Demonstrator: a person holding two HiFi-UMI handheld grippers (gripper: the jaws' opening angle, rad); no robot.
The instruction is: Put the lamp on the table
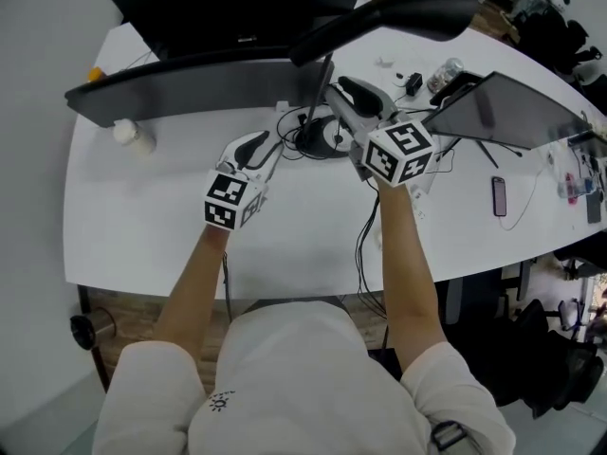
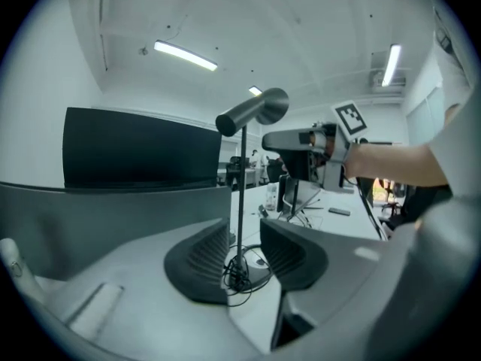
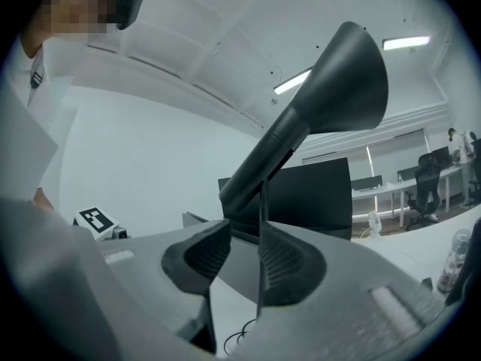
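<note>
between parted jaws of right gripper [image 3: 239,258]: lamp [image 3: 316,111] stem, upright, ungripped.

1. The lamp [image 3: 338,81] has a dark grey cone shade, a thin black stem and a black base.
2. The table [image 1: 142,216] is plain white.
3. The left gripper [image 2: 244,258] has a pale grey body and dark grey ribbed pads. Its cube carries black-and-white square markers.
4. The right gripper [image 3: 242,258] has the same pale grey body and dark ribbed pads, with the same black-and-white pattern on its cube.
5. The monitor [image 2: 143,149] has a black screen.
6. The cables [image 1: 365,230] are black.
7. The person's top [image 1: 285,387] is off-white with a small dark mark on the chest.
8. The phone [image 1: 499,195] is dark.
9. The small bottle [image 1: 133,137] is white.
10. The floor [image 1: 128,309] is brown wood.
</note>
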